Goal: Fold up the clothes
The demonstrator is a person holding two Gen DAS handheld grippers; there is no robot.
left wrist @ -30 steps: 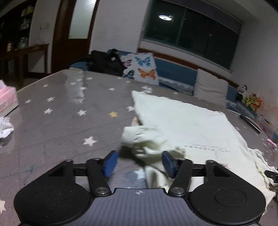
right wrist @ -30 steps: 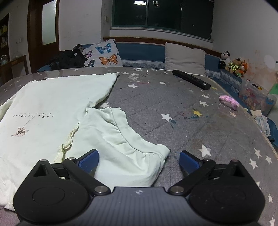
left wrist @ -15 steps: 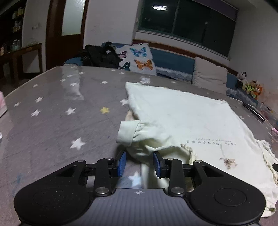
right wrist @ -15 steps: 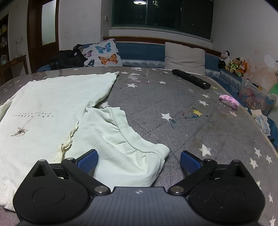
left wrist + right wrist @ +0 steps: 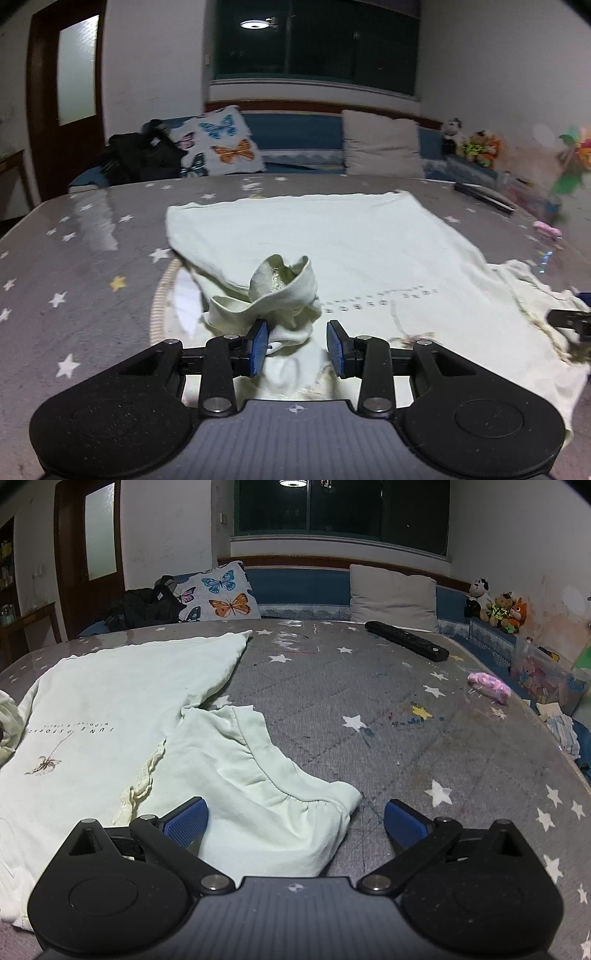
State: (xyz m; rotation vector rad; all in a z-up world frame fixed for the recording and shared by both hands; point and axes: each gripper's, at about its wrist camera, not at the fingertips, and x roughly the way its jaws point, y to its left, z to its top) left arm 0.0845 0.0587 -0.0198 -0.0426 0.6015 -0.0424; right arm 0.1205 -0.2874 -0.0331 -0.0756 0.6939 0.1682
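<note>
I am resting my left gripper (image 5: 295, 345) half-open around 1 bunched sleeve (image 5: 275, 299) on the shirt (image 5: 369, 251); my right gripper (image 5: 295, 819) is gaping, empty, over the other sleeve (image 5: 258, 771), flat beside the shirt.

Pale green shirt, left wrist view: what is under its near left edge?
A round mat with a ribbed beige rim shows from under the pale green shirt, lying on the star-print tablecloth. The rest of the mat is covered by the fabric.

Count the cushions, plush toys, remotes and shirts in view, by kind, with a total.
Cushions: 2 (butterfly cushion, plain cushion)
Plush toys: 3 (panda, bear, orange one)
Remote: 1
Shirt: 1
Total: 7
</note>
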